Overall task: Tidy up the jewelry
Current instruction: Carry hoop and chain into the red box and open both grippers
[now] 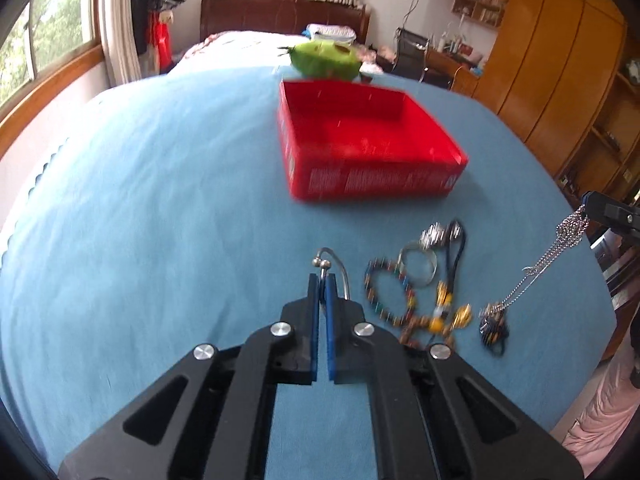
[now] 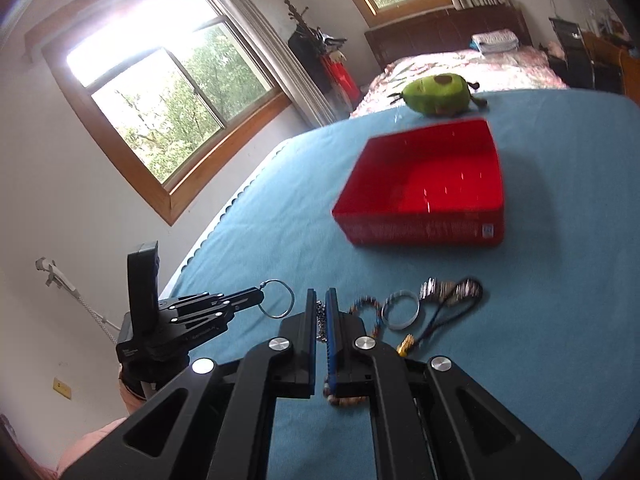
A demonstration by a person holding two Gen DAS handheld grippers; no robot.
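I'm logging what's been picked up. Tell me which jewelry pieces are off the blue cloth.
Two: the silver bangle pinched in the left tool, and the silver chain necklace dangling from the right tool. The others lie on the cloth.

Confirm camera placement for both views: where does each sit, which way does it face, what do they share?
Left wrist: sits on the left claw, looking forward and down across the blue bedspread at the red box; the claw is shut on a silver bangle, and the right claw enters at the right edge, dangling a silver chain necklace.
Right wrist: sits on the right claw, shut on that chain, facing the box and windows; the left claw shows at the left, holding the bangle.
Shared: box, green plush, loose jewelry pile.
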